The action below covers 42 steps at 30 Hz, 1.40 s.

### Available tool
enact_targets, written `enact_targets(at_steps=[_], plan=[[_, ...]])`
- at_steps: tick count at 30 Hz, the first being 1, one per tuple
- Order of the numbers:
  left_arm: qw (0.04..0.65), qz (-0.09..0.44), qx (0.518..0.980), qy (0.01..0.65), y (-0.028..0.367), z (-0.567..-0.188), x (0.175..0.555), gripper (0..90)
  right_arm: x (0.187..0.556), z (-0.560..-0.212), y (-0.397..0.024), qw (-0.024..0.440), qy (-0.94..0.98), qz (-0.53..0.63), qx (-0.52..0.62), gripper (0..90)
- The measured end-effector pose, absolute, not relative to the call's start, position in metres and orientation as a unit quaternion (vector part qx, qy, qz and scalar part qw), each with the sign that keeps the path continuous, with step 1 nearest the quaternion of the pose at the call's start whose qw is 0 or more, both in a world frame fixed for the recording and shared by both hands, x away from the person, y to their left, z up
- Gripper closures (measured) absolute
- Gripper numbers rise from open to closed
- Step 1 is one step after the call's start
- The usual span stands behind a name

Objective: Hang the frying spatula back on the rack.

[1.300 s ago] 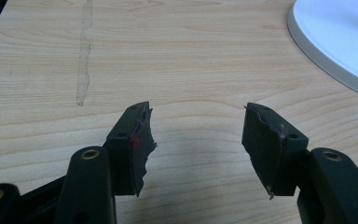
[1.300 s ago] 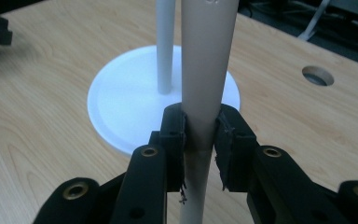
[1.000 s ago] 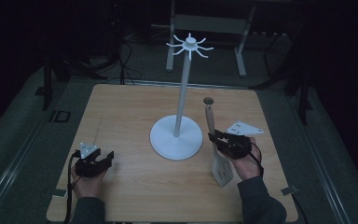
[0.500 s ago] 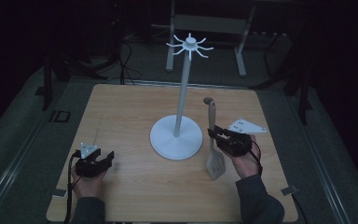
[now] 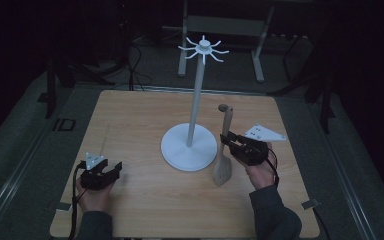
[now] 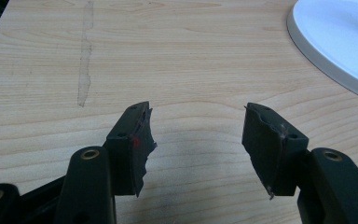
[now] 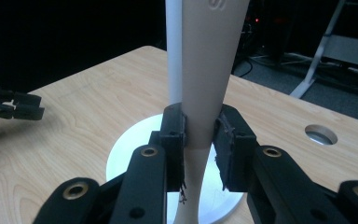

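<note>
Raised nearer upright since before, the spatula (image 5: 224, 150) sits clamped in the right hand-held gripper (image 5: 231, 142); the left hand-held gripper (image 5: 111, 170) gapes wide.

Right gripper (image 7: 199, 140) squeezing a tan spatula (image 7: 208, 70) by its handle. Just behind the spatula, a white pole (image 7: 173, 51) on a round white base (image 7: 130, 158). Left gripper (image 7: 10, 108) far left of the base.

Place: dim lab or recording studio
Evidence: pale wooden tabletop (image 5: 135, 130) on grey floor (image 5: 25, 130), black cables (image 5: 135, 60), metal stand legs (image 5: 257, 50) behind
</note>
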<state>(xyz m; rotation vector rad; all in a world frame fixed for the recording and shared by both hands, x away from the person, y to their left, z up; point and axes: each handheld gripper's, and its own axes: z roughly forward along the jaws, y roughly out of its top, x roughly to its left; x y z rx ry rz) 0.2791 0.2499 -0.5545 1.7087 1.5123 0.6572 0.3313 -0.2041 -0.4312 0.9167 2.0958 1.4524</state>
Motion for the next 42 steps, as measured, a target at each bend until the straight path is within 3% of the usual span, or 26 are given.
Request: enact_targets(at_steps=[42], plan=[[0.377,0.258,0.663,0.593,0.251,-0.554,0.279,42.3,0.339,-0.395,-0.182,0.243,0.737,0.552,0.304,74.4]])
